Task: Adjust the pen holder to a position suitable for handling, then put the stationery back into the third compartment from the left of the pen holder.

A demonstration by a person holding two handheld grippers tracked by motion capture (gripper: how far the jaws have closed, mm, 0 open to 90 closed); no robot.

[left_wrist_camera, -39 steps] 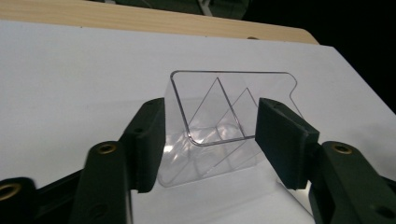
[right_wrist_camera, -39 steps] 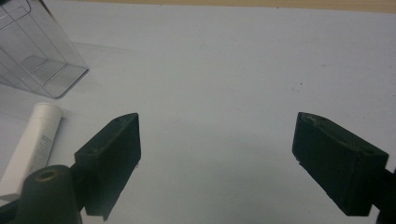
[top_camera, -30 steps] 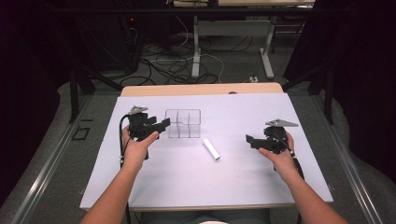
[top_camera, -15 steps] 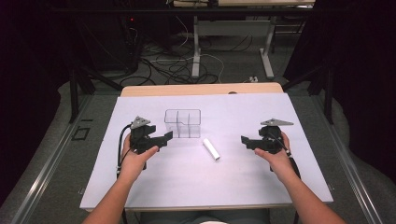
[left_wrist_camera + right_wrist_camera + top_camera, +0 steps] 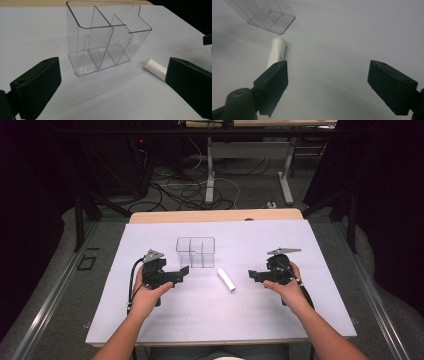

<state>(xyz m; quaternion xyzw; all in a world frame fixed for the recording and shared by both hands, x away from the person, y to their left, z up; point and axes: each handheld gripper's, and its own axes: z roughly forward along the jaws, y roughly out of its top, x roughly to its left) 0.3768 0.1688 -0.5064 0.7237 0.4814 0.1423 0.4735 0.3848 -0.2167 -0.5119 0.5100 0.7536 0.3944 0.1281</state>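
A clear plastic organizer (image 5: 195, 252) with three compartments stood upright on the white desk (image 5: 220, 320), toward the far middle of the surface. A short white cylinder (image 5: 226, 280) lay on its side just in front of the organizer and a little to its right, near it but apart from it.

The left gripper (image 5: 184, 271) hovered low to the left of the organizer, held in the person's left hand (image 5: 150, 292), its fingers spread wide and grasping nothing. In the left gripper view the organizer (image 5: 105, 37) sat ahead between the two black fingers (image 5: 37, 85), and the white cylinder (image 5: 155, 68) lay partly hidden behind the right-hand one.

The right gripper (image 5: 252, 275) was held in the right hand (image 5: 282, 285) to the right of the cylinder, pointing toward it, fingers likewise released and empty. In the right gripper view the cylinder (image 5: 276, 51) ran away from the left-hand finger (image 5: 273, 82), its near end hidden behind that finger, with a corner of the organizer (image 5: 265, 16) just beyond its far end.
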